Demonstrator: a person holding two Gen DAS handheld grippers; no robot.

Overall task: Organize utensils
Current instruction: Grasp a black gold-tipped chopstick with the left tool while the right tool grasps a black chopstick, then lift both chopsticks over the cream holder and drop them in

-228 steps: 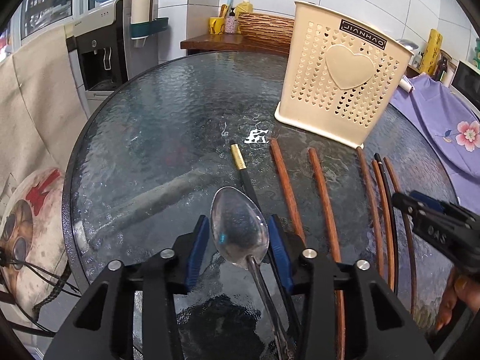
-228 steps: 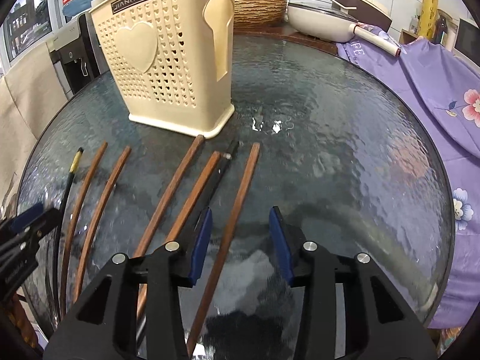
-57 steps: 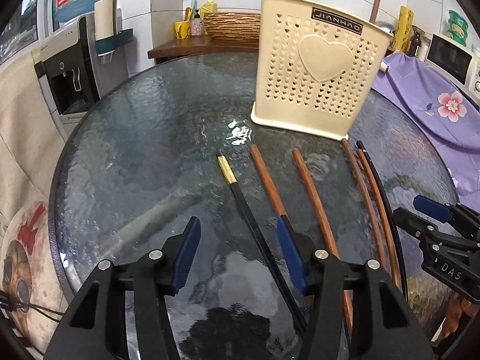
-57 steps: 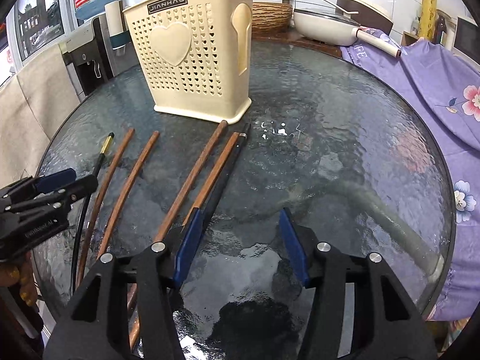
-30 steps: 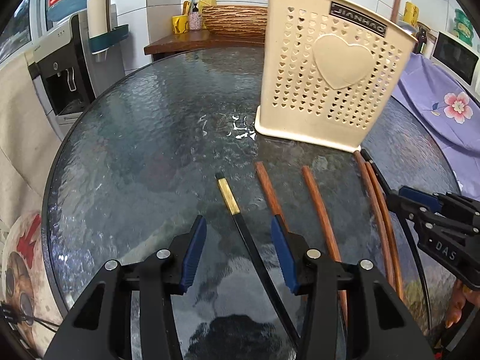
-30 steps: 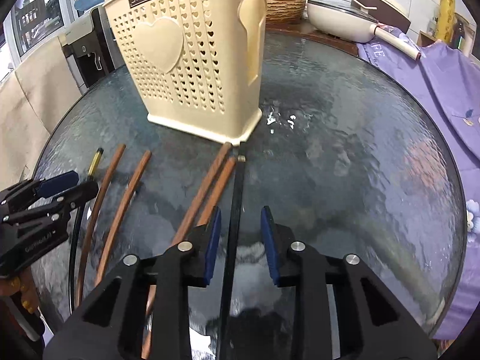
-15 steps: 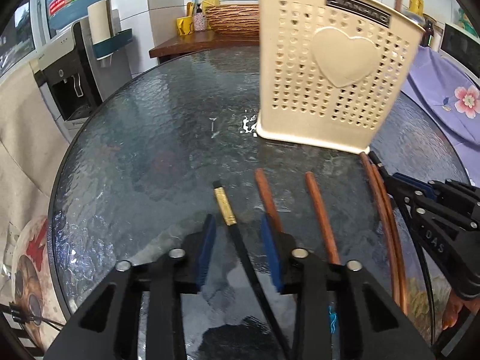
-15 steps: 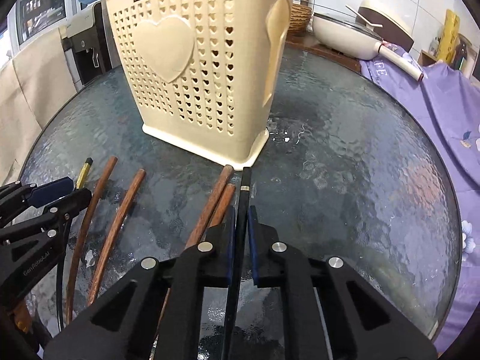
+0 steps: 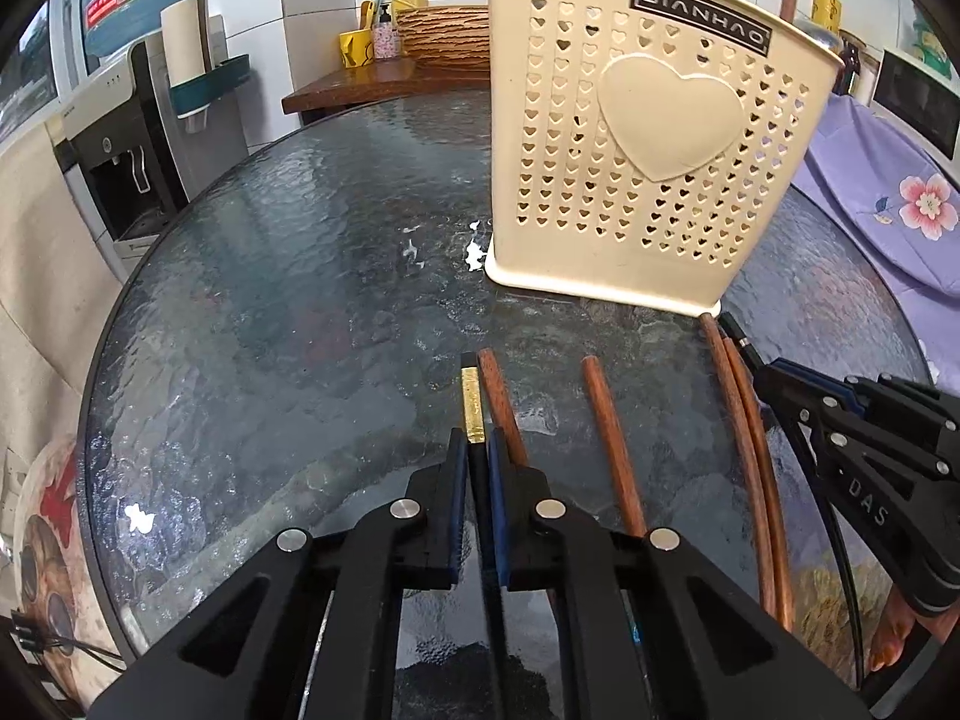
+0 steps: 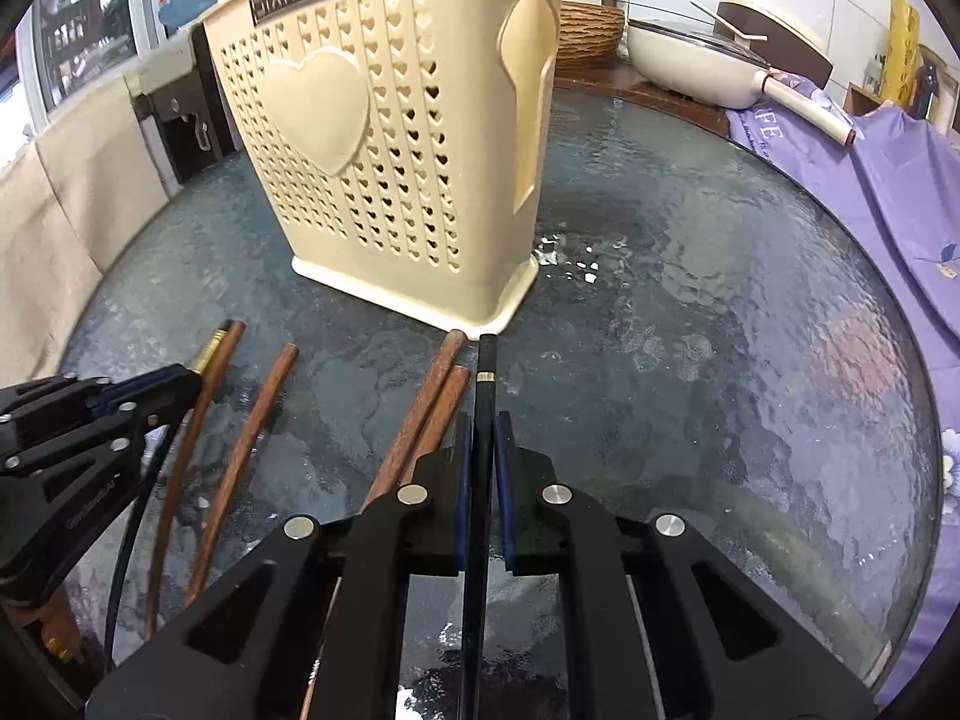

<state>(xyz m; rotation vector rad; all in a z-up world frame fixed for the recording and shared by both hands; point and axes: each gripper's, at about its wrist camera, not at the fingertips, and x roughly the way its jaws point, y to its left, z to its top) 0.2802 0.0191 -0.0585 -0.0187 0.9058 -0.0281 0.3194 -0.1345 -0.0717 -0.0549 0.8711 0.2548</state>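
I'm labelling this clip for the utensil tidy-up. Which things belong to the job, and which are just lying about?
Job: black gold-tipped chopstick in left gripper; black chopstick in right gripper; brown chopsticks; cream holder.

Lying about: water dispenser; wicker basket; white pan; purple floral cloth.

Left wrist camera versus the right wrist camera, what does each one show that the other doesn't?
Only the left wrist view shows the left gripper shut on the gold-tipped black chopstick from behind, plus the water dispenser. Only the right wrist view shows the right gripper shut on the silver-banded black chopstick, and the white pan. Both share the cream utensil holder, the brown chopsticks and the glass table.
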